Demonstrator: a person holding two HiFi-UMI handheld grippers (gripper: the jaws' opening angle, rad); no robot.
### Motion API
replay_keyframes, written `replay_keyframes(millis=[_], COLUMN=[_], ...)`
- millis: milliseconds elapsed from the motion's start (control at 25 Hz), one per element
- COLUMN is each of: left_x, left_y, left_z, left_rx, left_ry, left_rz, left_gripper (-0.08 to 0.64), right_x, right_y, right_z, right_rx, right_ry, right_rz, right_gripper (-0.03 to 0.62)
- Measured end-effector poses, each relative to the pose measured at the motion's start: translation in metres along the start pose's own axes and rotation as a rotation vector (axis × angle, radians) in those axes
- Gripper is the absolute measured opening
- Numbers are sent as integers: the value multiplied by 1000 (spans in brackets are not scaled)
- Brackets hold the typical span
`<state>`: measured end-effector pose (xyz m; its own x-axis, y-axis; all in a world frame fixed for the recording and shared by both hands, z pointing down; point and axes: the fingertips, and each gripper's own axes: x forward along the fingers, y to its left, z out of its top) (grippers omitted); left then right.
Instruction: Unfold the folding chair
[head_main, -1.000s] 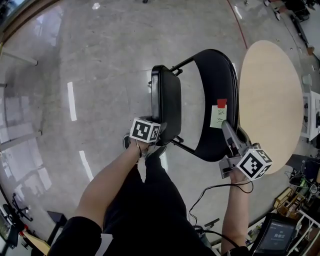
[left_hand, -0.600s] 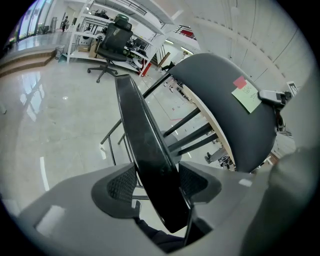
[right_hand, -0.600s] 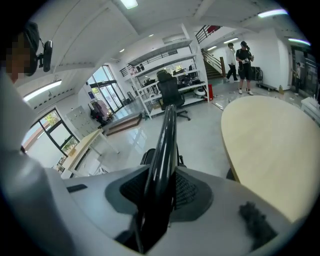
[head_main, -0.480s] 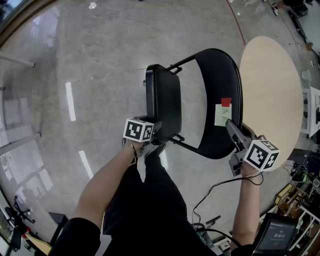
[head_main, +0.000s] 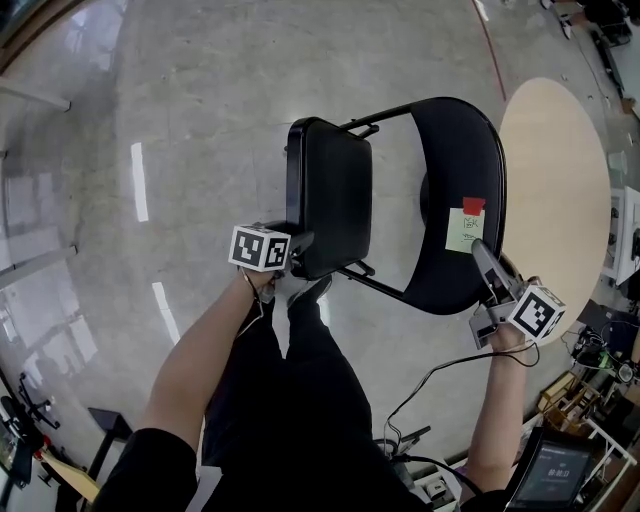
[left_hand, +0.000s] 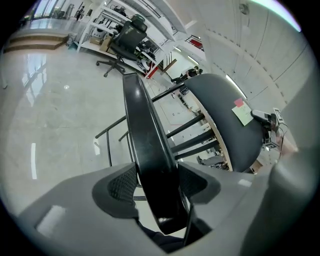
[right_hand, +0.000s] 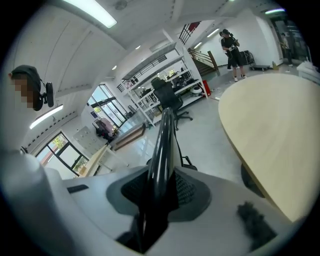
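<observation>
Polished grey floor (head_main: 180, 120) fills the scene. The folding chair (head_main: 440, 285) stands on it just ahead of me, between my hands and only partly opened. At left, my left tool (head_main: 295, 248) is clamped wide across the near edge of the seat (head_main: 330, 195), which is steeply tilted; I judge this grip serves to swing the seat down. At right, my right tool (head_main: 487, 268) grips the thin rim of the backrest (head_main: 460, 140) near the sticky note (head_main: 464, 230). Its jaws have just been closing narrow on that rim, probably to steady the frame against that pull. At far right, the round tabletop (head_main: 560, 200) sits close to the backrest.
</observation>
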<state>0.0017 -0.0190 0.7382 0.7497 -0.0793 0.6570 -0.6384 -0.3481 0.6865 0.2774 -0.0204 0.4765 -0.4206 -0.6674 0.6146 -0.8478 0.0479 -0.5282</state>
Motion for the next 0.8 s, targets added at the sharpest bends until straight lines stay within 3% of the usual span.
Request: replay_keyframes(millis=[280,600,800], left_x=[4,-7,-13], left_y=[15,61,86], left_z=[-5,-16,-26], left_rx=[-27,-76,-134], left_ry=[9,22,12], left_rz=[10,17,68], left_gripper=[258,259,243], right_x=[0,17,19], right_y=[-15,-22,-37], right_z=[0,-14,-19], right_rx=[-11,15,35], right_ry=[45,69,62], right_rz=[1,-11,4], right_gripper=[97,97,98])
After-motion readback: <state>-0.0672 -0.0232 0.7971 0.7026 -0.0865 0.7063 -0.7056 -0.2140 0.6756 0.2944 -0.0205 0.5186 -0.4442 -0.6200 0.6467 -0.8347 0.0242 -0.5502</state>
